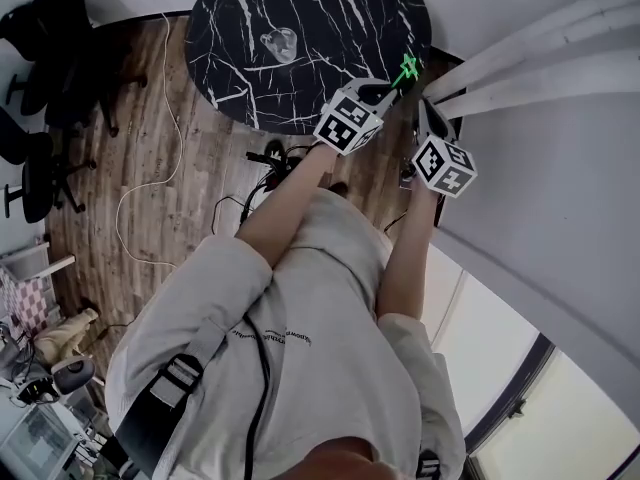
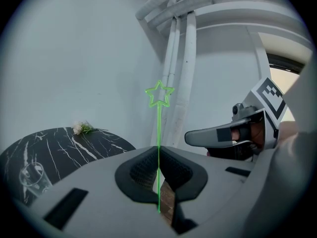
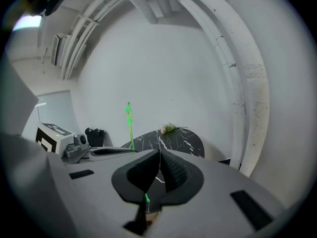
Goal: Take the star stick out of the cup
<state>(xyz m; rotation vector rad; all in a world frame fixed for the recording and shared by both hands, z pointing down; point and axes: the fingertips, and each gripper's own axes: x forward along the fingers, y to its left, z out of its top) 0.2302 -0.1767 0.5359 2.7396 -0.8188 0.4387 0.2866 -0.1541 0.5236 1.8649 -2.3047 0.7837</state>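
The left gripper (image 2: 158, 170) pinches the stick (image 2: 158, 125) upright, well clear of the cup (image 2: 33, 176) on the table (image 2: 84, 143) to its left; the right gripper (image 3: 159, 170), pressed together, hangs alongside.

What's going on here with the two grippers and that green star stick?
A person stands at a round black marble table with a handheld gripper in each hand. The left gripper is clamped on the star stick and holds it upright in the air, already out of the cup. The cup, a clear glass, stands empty on the table. The right gripper is beside the left one with its jaws together.
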